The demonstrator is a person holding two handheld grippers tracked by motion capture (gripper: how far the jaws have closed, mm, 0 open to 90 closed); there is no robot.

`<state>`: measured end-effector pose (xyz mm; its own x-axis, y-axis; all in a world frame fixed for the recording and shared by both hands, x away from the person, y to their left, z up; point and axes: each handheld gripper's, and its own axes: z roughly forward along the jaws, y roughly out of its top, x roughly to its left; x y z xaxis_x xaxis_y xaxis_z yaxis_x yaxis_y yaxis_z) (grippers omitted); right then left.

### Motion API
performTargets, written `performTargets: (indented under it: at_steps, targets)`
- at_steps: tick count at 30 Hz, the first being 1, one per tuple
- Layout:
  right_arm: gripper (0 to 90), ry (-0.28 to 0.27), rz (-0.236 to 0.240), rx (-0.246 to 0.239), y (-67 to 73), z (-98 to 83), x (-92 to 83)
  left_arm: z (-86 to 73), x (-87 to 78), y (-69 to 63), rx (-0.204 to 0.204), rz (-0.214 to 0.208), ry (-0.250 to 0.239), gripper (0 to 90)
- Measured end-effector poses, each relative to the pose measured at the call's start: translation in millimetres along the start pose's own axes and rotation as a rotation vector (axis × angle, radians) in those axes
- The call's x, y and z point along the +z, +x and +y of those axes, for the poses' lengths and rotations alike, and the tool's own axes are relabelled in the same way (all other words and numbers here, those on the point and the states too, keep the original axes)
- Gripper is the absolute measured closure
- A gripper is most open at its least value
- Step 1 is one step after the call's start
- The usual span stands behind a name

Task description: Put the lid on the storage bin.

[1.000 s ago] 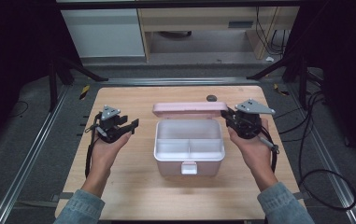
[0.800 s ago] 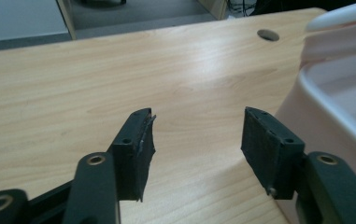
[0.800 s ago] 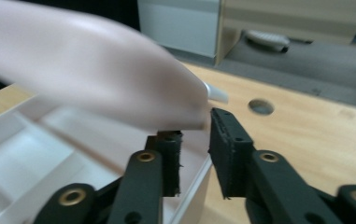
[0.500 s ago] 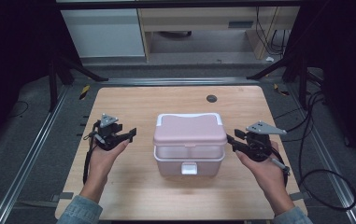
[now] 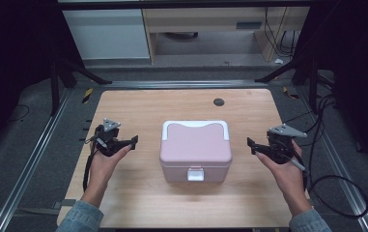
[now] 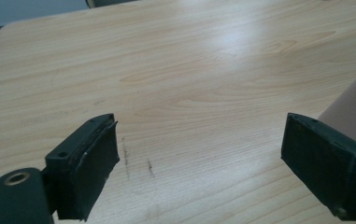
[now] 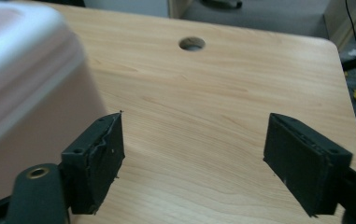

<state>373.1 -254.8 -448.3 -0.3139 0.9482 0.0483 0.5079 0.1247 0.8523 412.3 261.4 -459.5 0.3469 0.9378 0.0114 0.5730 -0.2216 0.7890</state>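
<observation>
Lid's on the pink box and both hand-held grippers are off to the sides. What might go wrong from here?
1. The white latch at the front of the pink box may not be fastened; lifting by the lid might spill the box.
2. The left hand-held gripper and right hand-held gripper both stand open, empty and close beside the box; a careless sweep could push it across the table.

The bench (image 5: 138,193) looked like pale wood laminate, smooth, with a soft sheen where light fell in the upper right of the left gripper view, and a few dark scuffs low in that frame. The lunch box (image 5: 195,150) at the centre was smooth plastic, its pink lid faintly satin. The fingers (image 7: 98,158) were matt black, with slightly rough, worn pad edges.
</observation>
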Motion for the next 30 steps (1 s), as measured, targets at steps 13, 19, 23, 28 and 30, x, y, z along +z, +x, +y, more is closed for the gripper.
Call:
performTargets:
  at_steps: [13,19,23,28,30]
  targets:
    - [13.3,0.169,-0.055,0.031,-25.5,-20.4,68.0,-29.9,26.8,24.7,-0.008,-0.012,0.091,7.6]
    - [13.3,0.202,-0.078,0.053,-26.6,-29.1,86.3,-39.8,37.3,28.6,-0.008,-0.011,0.121,7.5]
    - [13.2,0.223,-0.096,0.073,-27.3,-34.8,94.8,-44.8,42.0,27.9,0.005,-0.001,0.133,7.4]
    - [12.4,0.24,-0.126,0.08,-27.1,-41.6,102.0,-50.6,45.8,27.4,0.002,-0.014,0.133,7.4]
    - [10.9,0.229,-0.143,0.064,-25.9,-43.5,103.3,-54.1,49.7,26.6,0.004,-0.013,0.14,7.4]
